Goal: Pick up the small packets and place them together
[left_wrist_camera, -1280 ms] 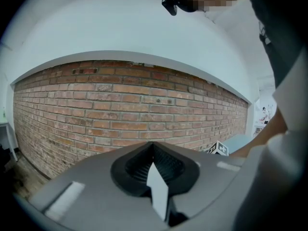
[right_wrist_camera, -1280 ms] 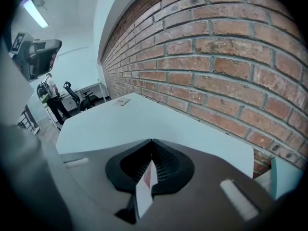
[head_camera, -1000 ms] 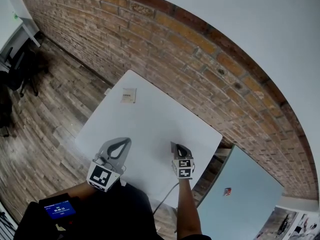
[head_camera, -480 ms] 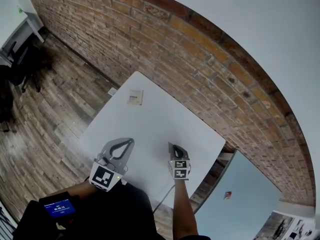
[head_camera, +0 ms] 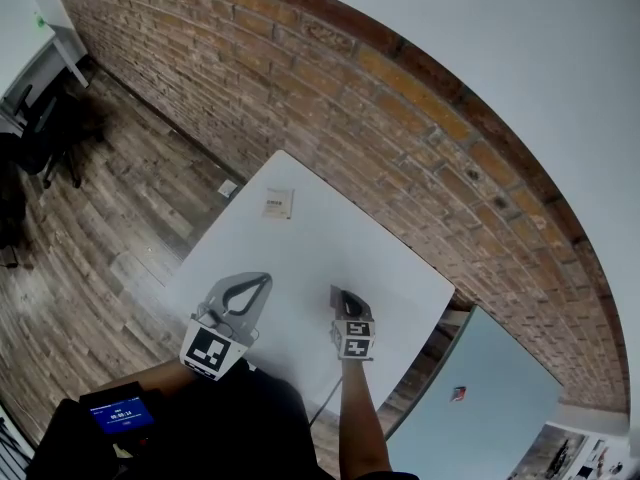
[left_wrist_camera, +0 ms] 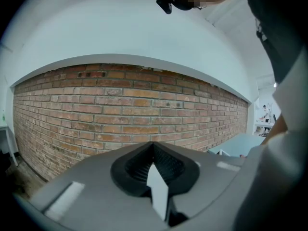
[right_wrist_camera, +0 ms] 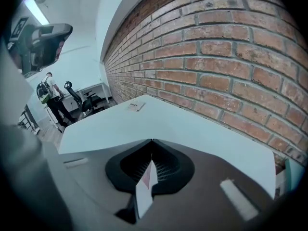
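A small white packet (head_camera: 279,204) lies flat near the far left corner of the white table (head_camera: 380,268); the right gripper view shows the same packet (right_wrist_camera: 136,106) far ahead. My left gripper (head_camera: 262,279) hovers over the table's near edge, shut on a thin white packet (left_wrist_camera: 158,194) that stands edge-on between its jaws (left_wrist_camera: 153,143). To its right, my right gripper (head_camera: 335,290) points down at the table, shut on a white packet with reddish print (right_wrist_camera: 146,186). Its jaw tips meet (right_wrist_camera: 152,141).
A brick wall (head_camera: 400,118) runs along the table's far side. Wooden floor (head_camera: 90,218) lies to the left, with dark chairs (head_camera: 40,138) beyond. A pale blue-green table (head_camera: 480,388) stands at the right. A person (right_wrist_camera: 50,97) stands far off in the room.
Both grippers have edged forward over the table toward the far packet, the right one also shifting left. Both stay shut on their packets.
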{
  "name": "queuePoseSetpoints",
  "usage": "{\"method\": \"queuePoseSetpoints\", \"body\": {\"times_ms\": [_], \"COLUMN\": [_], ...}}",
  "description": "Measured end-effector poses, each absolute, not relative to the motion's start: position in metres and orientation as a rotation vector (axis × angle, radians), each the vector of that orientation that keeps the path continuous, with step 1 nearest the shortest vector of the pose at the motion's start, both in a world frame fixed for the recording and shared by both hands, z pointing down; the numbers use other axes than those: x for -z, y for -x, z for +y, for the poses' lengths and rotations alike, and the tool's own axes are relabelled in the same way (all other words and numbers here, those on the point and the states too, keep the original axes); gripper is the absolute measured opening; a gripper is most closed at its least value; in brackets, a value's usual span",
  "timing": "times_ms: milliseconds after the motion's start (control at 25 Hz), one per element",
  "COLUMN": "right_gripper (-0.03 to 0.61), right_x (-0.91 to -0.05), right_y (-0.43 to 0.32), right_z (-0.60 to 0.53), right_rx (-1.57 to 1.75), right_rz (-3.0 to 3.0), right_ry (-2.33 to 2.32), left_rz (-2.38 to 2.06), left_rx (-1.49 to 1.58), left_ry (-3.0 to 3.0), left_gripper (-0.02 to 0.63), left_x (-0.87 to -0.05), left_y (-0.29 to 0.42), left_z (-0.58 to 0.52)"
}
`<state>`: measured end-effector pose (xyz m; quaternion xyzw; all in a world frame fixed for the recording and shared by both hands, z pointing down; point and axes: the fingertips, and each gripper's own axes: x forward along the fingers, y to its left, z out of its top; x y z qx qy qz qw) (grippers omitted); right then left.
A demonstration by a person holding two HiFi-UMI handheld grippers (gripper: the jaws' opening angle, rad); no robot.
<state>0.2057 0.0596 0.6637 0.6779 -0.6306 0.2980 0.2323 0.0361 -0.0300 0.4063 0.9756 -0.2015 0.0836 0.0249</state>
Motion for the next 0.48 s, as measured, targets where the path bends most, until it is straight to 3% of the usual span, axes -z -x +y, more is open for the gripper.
{"method": "queuePoseSetpoints", "body": {"times_ms": [480], "right_gripper": [0.005], "right_x": [-0.692], "right_y": [-0.204], "right_z": [0.051], "right_rx": [-1.126], "right_rz": [-1.643], "right_ry": [-2.102], "left_rz": [-0.621], "left_rx": [-0.287], "left_ry": [-2.974], "left_gripper": [0.000], "left_x": [-0.417], "left_y": [-0.015], "left_z": [-0.049]}}
